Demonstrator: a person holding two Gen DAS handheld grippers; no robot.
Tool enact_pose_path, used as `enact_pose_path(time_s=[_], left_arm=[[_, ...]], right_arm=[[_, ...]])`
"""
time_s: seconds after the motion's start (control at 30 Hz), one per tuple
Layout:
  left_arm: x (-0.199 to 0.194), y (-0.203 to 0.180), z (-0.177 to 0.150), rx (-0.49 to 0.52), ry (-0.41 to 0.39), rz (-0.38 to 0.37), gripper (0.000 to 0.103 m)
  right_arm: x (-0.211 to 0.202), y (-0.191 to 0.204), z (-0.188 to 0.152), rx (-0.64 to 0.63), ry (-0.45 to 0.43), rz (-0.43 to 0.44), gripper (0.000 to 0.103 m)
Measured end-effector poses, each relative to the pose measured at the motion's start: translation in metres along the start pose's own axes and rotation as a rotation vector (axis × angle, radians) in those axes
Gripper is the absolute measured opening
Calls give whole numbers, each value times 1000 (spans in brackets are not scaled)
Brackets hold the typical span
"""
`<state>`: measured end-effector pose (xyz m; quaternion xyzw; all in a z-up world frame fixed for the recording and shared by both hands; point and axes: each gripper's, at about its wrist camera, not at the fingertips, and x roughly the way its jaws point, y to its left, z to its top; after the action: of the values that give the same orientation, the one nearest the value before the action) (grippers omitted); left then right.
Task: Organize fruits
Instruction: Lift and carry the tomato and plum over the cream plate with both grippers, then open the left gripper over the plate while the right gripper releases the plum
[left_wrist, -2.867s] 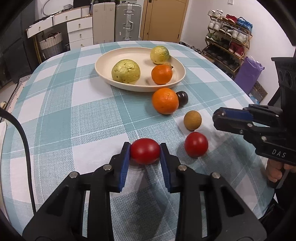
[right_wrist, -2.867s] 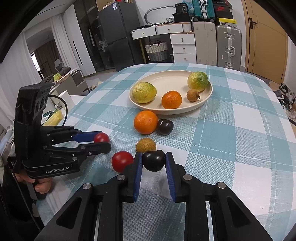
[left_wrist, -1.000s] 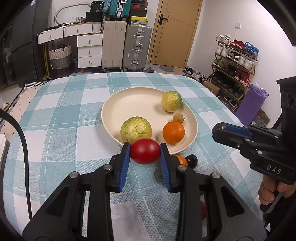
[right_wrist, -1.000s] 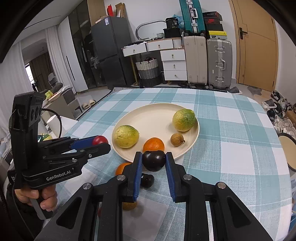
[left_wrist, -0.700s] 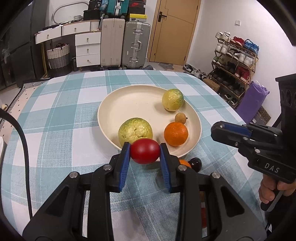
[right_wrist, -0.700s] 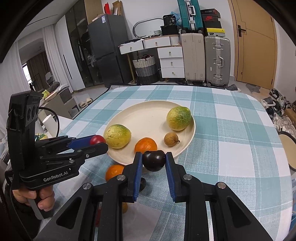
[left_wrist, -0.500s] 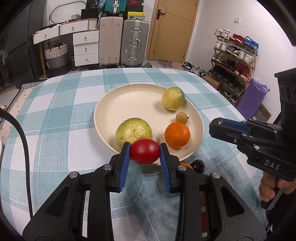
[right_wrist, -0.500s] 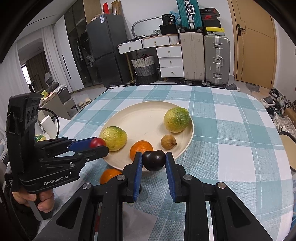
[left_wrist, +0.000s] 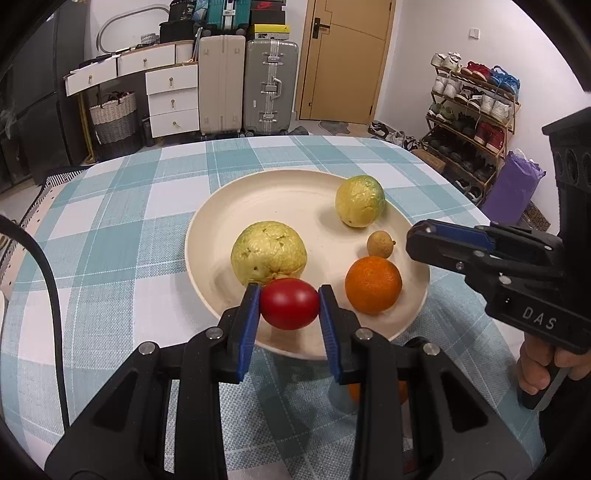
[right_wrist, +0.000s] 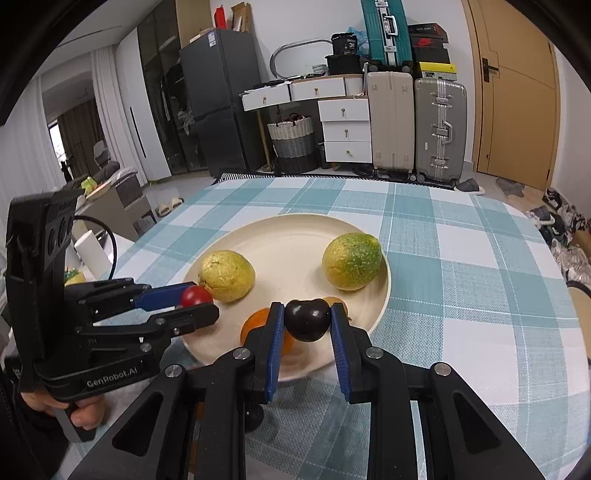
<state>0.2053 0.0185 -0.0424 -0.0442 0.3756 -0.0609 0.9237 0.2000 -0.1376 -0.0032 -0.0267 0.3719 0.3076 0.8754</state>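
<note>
1. A table (left_wrist: 110, 229) covered with a teal and white checked cloth carries a wide cream plate (left_wrist: 295, 192) near its middle.
2. The left gripper (left_wrist: 289, 304) is closed on a red tomato (left_wrist: 289, 303), its blue pads pressing both sides. The tomato hangs above the plate's near rim, just in front of a bumpy yellow-green fruit (left_wrist: 269, 253).
3. The right gripper (right_wrist: 307, 320) is clamped on a dark plum (right_wrist: 307, 319), also above the near rim of the plate, toward its right side.
4. Inside the plate lie four fruits: the bumpy yellow-green fruit at the left, a second yellow-green fruit (left_wrist: 359, 200) toward the far right edge, a small brown fruit (left_wrist: 379, 244) near the right rim, and an orange (left_wrist: 373, 285) by the near right rim.
5. On the cloth, just off the plate's near edge, another orange (left_wrist: 376, 391) shows partly behind the left gripper's finger, and a dark round fruit (right_wrist: 254, 415) sits beneath the right gripper.
6. A hand (left_wrist: 543, 369) holds the right gripper's handle; another hand (right_wrist: 62, 408) holds the left one.
</note>
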Motion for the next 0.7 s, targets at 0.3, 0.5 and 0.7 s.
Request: enact_pose_path(time_s=[0.3, 0.5, 0.7], left_arm=[[-4, 1, 2, -1, -37, 23, 29], [-5, 3, 2, -9, -40, 24, 29], [-3, 10, 3, -38, -34, 29, 29]], right_arm=[[7, -3, -3, -2, 30, -44, 26], [14, -2, -5, -4, 52, -43, 26], [17, -2, -5, -2, 60, -36, 26]])
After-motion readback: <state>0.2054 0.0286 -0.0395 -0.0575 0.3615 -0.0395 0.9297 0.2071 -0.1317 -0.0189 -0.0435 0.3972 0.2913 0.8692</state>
